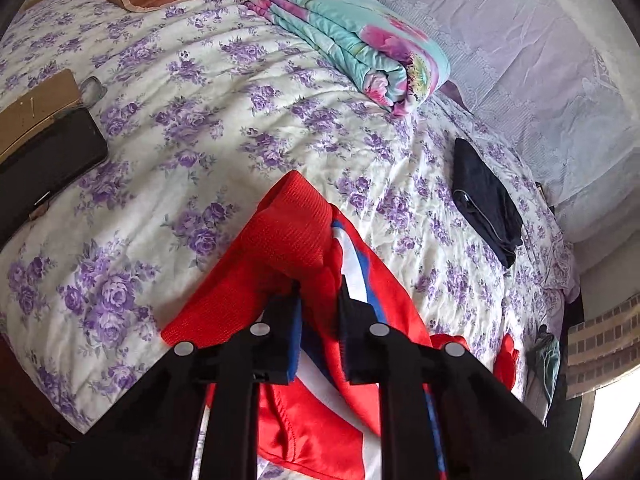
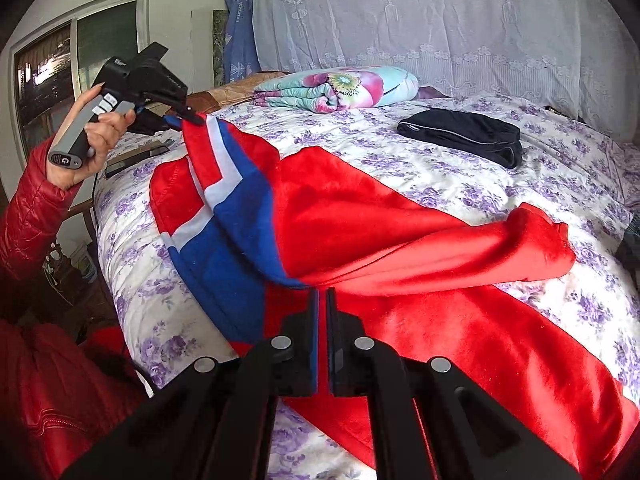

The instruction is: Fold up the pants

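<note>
Red pants (image 2: pixel 400 240) with a blue-and-white stripe lie spread over the near part of a bed covered by a purple-flowered quilt (image 2: pixel 440 176), one leg bunched toward the right. The right gripper (image 2: pixel 322 300), at the near edge, has its fingers pressed together on a pinch of the red cloth at the blue panel's edge. The left gripper (image 1: pixel 320 292) holds the striped end raised at the left; in its own view its fingers are clamped on the red fabric, with the ribbed hem standing just beyond them. A hand (image 2: pixel 94 136) in a red sleeve (image 2: pixel 28 208) grips its handle. A folded dark garment (image 2: pixel 464 134) lies far right, well apart from the pants. A folded floral blanket (image 2: pixel 340 88) rests at the far side, near the lace curtain (image 2: pixel 420 20). A phone (image 1: pixel 48 160) lies at the left.
</note>
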`<action>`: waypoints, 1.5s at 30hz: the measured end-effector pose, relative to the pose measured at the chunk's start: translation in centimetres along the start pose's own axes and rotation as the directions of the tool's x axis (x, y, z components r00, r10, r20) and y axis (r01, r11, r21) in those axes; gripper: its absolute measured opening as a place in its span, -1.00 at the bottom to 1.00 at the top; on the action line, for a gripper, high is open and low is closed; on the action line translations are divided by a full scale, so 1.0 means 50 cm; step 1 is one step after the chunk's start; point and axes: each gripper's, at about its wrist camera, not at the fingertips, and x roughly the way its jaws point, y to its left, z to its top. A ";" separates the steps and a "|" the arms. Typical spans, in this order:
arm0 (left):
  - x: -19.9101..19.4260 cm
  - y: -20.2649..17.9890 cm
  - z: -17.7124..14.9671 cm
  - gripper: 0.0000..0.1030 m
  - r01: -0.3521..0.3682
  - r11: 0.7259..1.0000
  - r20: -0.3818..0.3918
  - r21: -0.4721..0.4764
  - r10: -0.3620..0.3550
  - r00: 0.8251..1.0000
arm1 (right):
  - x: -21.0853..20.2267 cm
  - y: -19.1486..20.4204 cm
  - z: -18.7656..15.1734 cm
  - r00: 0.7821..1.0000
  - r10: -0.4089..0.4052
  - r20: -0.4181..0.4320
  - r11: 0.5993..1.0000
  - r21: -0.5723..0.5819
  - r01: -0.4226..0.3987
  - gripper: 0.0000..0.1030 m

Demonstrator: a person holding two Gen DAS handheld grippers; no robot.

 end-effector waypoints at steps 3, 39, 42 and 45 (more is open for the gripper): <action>-0.015 0.009 -0.004 -0.73 0.016 1.000 -0.003 0.004 -0.016 1.000 | -0.003 0.009 0.011 0.999 0.036 0.008 0.999 -0.013 -0.036 -0.86; -0.060 0.059 -0.037 -0.72 0.162 0.980 -0.055 0.118 -0.157 0.986 | -0.027 -0.037 0.053 0.978 0.210 0.005 0.845 0.503 -0.185 -0.90; -0.032 0.074 -0.077 -0.72 0.122 0.979 -0.091 0.163 -0.109 0.990 | -0.004 -0.025 0.007 0.976 0.199 -0.089 0.863 0.488 -0.132 -0.90; 0.027 0.114 -0.103 -0.69 0.097 0.985 -0.148 0.145 -0.075 0.986 | 0.036 -0.027 -0.048 0.966 0.211 -0.146 0.848 0.519 -0.107 -0.90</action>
